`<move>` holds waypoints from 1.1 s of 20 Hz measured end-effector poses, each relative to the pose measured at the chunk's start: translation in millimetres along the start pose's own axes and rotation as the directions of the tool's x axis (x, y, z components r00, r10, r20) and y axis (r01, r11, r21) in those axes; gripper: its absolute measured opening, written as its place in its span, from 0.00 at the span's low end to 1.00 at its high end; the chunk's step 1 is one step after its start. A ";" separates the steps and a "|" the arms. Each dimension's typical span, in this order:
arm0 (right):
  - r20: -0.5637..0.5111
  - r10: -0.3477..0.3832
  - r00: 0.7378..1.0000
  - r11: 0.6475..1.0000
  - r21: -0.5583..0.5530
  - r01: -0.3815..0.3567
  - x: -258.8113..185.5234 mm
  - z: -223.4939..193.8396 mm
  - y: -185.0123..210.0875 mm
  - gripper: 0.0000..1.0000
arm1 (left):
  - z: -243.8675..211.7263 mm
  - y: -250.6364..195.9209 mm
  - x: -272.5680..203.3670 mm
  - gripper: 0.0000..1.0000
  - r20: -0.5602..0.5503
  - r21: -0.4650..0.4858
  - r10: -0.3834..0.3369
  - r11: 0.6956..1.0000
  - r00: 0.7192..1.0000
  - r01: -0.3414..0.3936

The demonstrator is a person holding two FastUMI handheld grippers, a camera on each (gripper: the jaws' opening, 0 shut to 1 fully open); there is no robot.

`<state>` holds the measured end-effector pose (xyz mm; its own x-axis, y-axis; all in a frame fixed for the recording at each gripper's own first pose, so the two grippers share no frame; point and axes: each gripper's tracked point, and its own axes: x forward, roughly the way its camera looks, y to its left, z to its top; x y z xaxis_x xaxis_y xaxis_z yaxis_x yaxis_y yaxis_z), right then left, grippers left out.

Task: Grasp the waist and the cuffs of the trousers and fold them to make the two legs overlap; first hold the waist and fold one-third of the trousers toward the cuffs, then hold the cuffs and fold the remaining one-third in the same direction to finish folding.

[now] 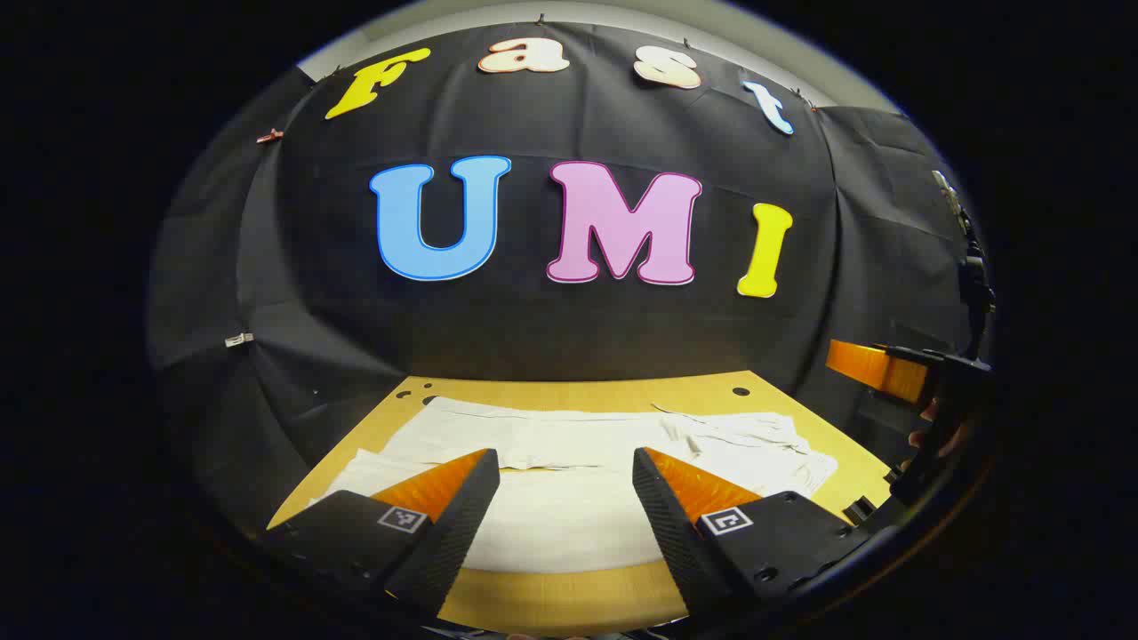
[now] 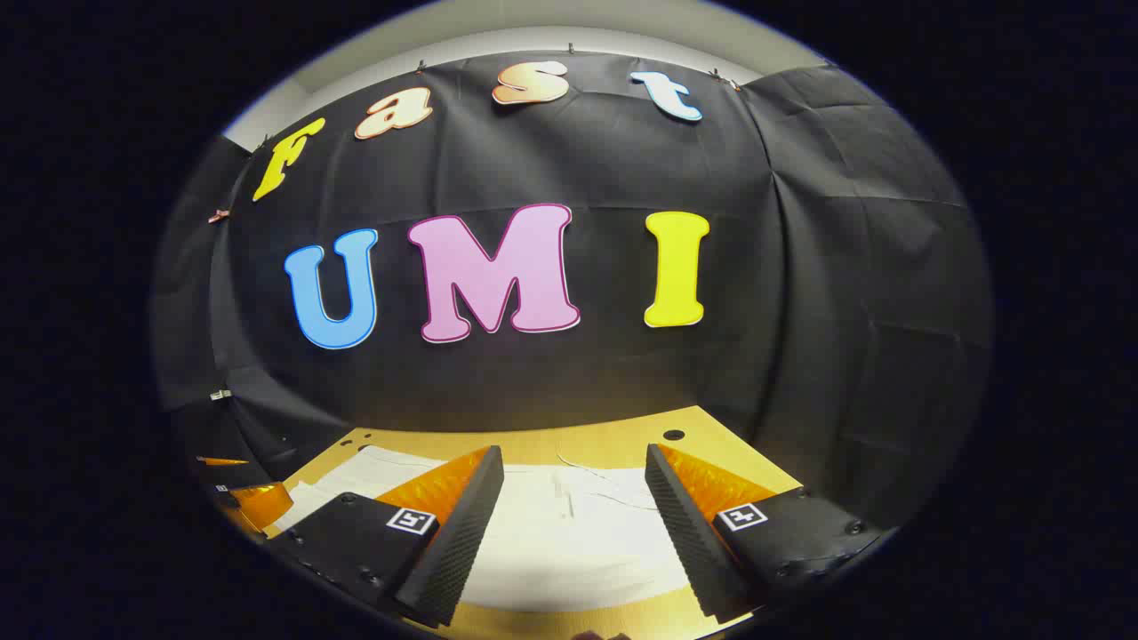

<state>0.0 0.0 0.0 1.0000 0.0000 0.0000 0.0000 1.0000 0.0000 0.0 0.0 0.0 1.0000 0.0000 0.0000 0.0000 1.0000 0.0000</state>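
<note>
1. Booth had a black cloth wall at the back and a wooden bench in front of it, with a few round holes near its far edge.
2. The white trousers lay flat along the middle of the bench, wrinkled and bunched toward its right end. I couldn't tell waist from cuffs.
3. The left gripper hung over the near edge of the trousers, jaws spread wide, nothing between them.
4. The right gripper was the same: wide open above the cloth, holding nothing.
5. My guess: barely started. No thirds fold visible, so grasping and all the folds were left.
</note>
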 end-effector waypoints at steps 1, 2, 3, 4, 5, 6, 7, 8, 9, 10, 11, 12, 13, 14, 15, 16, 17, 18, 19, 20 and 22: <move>-0.008 -0.009 1.000 1.000 0.003 0.009 -0.2 -2.2 -3.4 0.98 | 0.2 1.1 1.3 0.96 0.003 -0.005 0.008 1.000 1.000 -0.008; -0.015 -0.021 1.000 1.000 0.000 0.021 0.1 -4.2 -7.6 0.99 | 2.1 1.8 1.9 0.96 0.007 -0.009 0.015 1.000 1.000 -0.015; -0.018 -0.030 0.999 1.000 -0.004 0.030 0.7 -5.6 -11.8 0.99 | 1.8 2.9 2.8 0.96 0.011 -0.010 0.022 1.000 1.000 -0.022; -0.019 -0.033 0.999 0.999 -0.004 0.033 1.8 -5.1 -14.1 0.99 | 3.1 4.3 3.7 0.96 0.016 -0.004 0.029 1.000 0.999 -0.029; -0.014 -0.030 0.999 1.000 -0.003 0.030 1.4 -3.9 -14.5 0.99 | 3.9 8.2 4.2 0.96 0.025 0.005 0.042 0.999 0.999 -0.043; -0.014 -0.034 0.999 0.999 -0.005 0.034 2.8 -3.0 -16.9 0.98 | 5.9 12.5 5.6 0.96 0.031 0.011 0.059 0.998 0.998 -0.059; -0.015 -0.028 0.999 1.000 -0.005 0.028 2.9 -3.1 -18.0 0.99 | 5.2 15.7 5.8 0.96 0.036 0.008 0.073 0.997 0.997 -0.074; -0.006 -0.029 1.000 0.999 -0.014 0.029 4.1 -0.7 -20.1 0.99 | 6.3 17.6 7.1 0.96 0.039 -0.002 0.086 0.996 0.996 -0.086; 0.008 -0.036 0.999 0.999 -0.032 0.036 5.3 1.5 -24.6 0.99 | 6.6 18.9 8.3 0.96 0.042 -0.013 0.098 0.995 0.994 -0.097; 0.009 -0.035 0.999 0.998 -0.046 0.035 7.0 2.5 -27.1 0.99 | 8.4 21.2 9.3 0.96 0.045 -0.022 0.110 0.994 0.993 -0.109; 0.006 -0.029 1.000 0.998 -0.052 0.030 7.3 1.5 -26.9 0.99 | 10.3 27.4 12.4 0.96 0.050 -0.026 0.124 0.992 0.991 -0.123; 0.002 -0.020 1.000 0.998 -0.052 0.020 8.7 0.7 -26.6 0.98 | 12.2 31.7 14.4 0.96 0.053 -0.024 0.138 0.990 0.989 -0.137; -0.001 -0.009 1.000 0.998 -0.055 0.009 10.1 -0.4 -25.6 0.98 | 10.6 36.0 13.0 0.96 0.054 -0.020 0.150 0.989 0.987 -0.149; -0.003 0.001 1.000 0.998 -0.064 -0.001 12.6 -0.4 -24.9 0.98 | 10.7 38.4 12.3 0.96 0.054 -0.016 0.160 0.987 0.986 -0.159; -0.004 0.011 1.000 0.997 -0.076 -0.012 15.7 -2.2 -24.4 0.98 | 10.4 38.8 12.3 0.96 0.054 -0.016 0.166 0.986 0.985 -0.166; -0.005 0.019 1.000 0.996 -0.092 -0.020 18.0 -3.2 -24.4 0.99 | 10.3 38.1 13.3 0.96 0.050 -0.016 0.172 0.985 0.984 -0.171; -0.010 0.029 1.000 0.994 -0.108 -0.030 21.2 -5.6 -24.0 0.99 | 8.8 37.4 15.7 0.96 0.043 -0.018 0.177 0.984 0.983 -0.177; -0.018 0.037 0.999 0.992 -0.123 -0.039 24.0 -8.3 -24.4 0.99 | 8.9 36.8 17.0 0.96 0.038 -0.021 0.181 0.983 0.983 -0.180; -0.026 0.049 0.998 0.990 -0.134 -0.052 27.6 -10.6 -25.1 0.99 | 7.7 36.1 17.4 0.96 0.033 -0.024 0.186 0.982 0.982 -0.185; -0.031 0.062 0.998 0.988 -0.142 -0.066 30.1 -12.4 -25.5 0.99 | 7.6 35.6 18.6 0.96 0.028 -0.023 0.193 0.981 0.981 -0.193; -0.042 0.091 0.995 0.981 -0.166 -0.097 36.8 -15.7 -28.4 0.99 | 4.7 33.5 22.2 0.96 0.020 -0.019 0.209 0.978 0.978 -0.208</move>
<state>36.8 -28.4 -15.7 0.9950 0.0909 -0.0419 -0.0966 0.9813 -0.1665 22.2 33.5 4.7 0.9778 0.2085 0.0204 -0.2081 0.9779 -0.0189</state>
